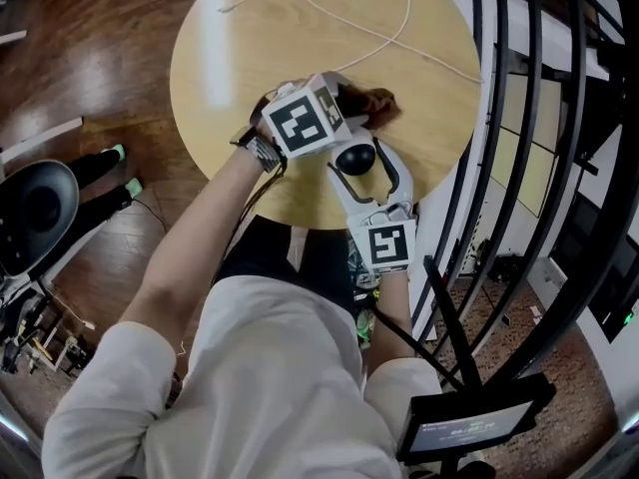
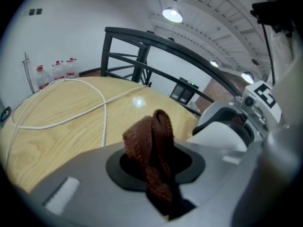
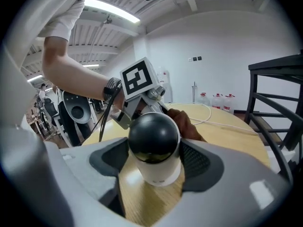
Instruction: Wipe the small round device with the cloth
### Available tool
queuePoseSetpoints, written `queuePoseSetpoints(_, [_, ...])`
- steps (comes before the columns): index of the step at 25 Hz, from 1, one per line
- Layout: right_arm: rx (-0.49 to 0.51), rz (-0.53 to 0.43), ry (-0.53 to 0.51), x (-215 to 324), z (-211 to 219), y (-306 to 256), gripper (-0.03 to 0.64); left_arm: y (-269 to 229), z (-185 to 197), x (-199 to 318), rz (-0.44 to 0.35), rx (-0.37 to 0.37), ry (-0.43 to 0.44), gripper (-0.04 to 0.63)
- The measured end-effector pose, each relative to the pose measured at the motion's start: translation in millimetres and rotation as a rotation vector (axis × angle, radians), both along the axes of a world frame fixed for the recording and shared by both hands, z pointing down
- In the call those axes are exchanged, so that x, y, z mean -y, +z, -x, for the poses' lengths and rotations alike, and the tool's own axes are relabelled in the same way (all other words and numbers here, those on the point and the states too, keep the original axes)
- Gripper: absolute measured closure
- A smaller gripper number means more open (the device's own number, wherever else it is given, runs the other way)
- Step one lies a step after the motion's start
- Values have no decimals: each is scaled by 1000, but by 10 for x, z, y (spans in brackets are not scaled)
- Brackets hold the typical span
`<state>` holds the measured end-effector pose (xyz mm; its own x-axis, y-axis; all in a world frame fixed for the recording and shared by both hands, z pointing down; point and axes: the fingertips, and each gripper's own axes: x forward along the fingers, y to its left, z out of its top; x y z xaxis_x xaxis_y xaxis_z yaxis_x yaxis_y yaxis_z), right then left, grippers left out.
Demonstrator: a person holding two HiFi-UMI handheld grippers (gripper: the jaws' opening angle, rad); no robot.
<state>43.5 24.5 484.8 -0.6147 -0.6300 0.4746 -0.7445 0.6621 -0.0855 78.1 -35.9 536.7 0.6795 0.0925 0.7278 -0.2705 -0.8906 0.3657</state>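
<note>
round pale wooden table is carrying a loose white cable. near its closer edge, the right gripper is clenching the small round device with a black dome and white base, both pads pressing its sides. the left gripper is pinching a bunched brown knitted cloth just behind the device; whether they are touching is unclear.

round pale wood table on dark wood floor, black metal railing beside, white walls
</note>
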Motion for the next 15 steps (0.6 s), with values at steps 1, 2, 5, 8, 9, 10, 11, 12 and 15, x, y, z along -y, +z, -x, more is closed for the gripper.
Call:
queuePoseSetpoints(1, [-3, 5, 7, 6, -2, 12, 275, -21, 30, 34, -10, -21, -42, 485])
queuePoseSetpoints(2, [-1, 17, 14, 19, -1, 33, 276, -45, 81, 87, -21, -41, -98, 483])
queuePoseSetpoints(5, [5, 72, -19, 48, 0, 97, 275, -175, 307, 218, -30, -111, -299, 482])
queuePoseSetpoints(8, [-17, 70, -108, 15, -5, 72, 258, -489, 514, 154, 15, -217, -463, 482])
queuePoseSetpoints(9, [-29, 54, -134, 3, -20, 64, 254, -614, 557, 120, 37, -264, -509, 482])
queuePoseSetpoints(10, [-45, 40, -158, -6, -40, 70, 250, -741, 582, 90, 59, -316, -550, 482])
queuePoseSetpoints(11, [-65, 32, -183, -16, -59, 92, 247, -864, 589, 60, 78, -367, -582, 482])
queuePoseSetpoints(12, [-90, 30, -210, -24, -74, 126, 244, -975, 576, 24, 91, -411, -599, 482])
queuePoseSetpoints(15, [-156, 30, -281, -12, -95, 212, 245, -1182, 427, -133, 84, -464, -561, 482])
